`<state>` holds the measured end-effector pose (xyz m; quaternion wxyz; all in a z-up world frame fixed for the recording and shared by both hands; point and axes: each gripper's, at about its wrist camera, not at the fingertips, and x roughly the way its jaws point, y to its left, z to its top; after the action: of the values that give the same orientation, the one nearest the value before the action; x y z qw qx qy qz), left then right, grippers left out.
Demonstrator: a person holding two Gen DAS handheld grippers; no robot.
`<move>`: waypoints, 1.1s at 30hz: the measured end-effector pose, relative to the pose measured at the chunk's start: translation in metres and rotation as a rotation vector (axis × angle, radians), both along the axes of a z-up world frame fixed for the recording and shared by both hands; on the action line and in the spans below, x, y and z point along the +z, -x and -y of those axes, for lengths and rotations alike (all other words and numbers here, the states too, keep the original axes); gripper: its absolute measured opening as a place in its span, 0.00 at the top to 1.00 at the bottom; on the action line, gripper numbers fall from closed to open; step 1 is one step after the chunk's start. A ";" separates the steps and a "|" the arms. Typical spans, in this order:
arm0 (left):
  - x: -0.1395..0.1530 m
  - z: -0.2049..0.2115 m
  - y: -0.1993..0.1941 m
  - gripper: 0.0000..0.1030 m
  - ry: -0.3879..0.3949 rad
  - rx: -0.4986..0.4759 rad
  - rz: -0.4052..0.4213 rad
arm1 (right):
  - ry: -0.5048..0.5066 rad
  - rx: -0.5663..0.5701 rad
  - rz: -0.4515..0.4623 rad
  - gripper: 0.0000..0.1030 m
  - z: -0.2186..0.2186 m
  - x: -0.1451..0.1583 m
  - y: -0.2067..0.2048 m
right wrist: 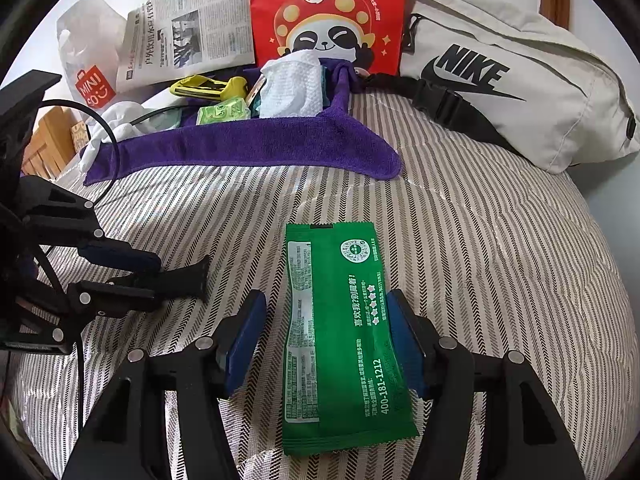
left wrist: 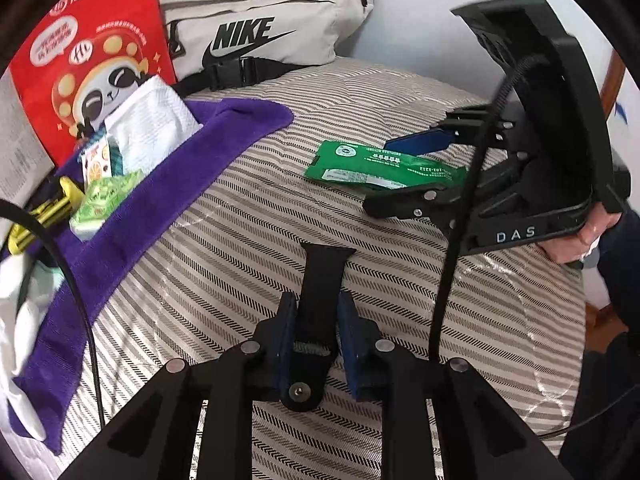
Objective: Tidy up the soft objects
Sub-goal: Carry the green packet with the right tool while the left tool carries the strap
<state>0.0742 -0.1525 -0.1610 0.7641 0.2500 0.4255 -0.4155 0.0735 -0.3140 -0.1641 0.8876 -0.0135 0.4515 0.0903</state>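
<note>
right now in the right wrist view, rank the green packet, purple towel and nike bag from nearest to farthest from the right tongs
1. Green packet: lying between the right tongs on the striped bedding.
2. Purple towel: ahead, left of centre.
3. Nike bag: far right, at the back.
</note>
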 end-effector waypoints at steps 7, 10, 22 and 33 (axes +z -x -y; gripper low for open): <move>0.000 0.000 -0.002 0.81 0.002 0.025 -0.018 | 0.013 -0.005 0.003 0.43 0.000 0.000 0.000; 0.001 -0.002 -0.002 0.89 -0.004 0.050 -0.027 | 0.015 -0.016 -0.001 0.60 0.001 0.003 0.001; 0.009 -0.045 0.003 0.94 0.002 0.176 -0.046 | 0.014 0.013 -0.028 0.63 0.002 0.004 0.000; 0.001 -0.021 -0.007 0.74 -0.018 0.060 -0.036 | 0.015 0.011 -0.014 0.62 0.003 0.004 0.003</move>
<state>0.0812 -0.1318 -0.1598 0.7662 0.2362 0.4502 -0.3930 0.0708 -0.3167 -0.1605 0.8838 -0.0218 0.4582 0.0917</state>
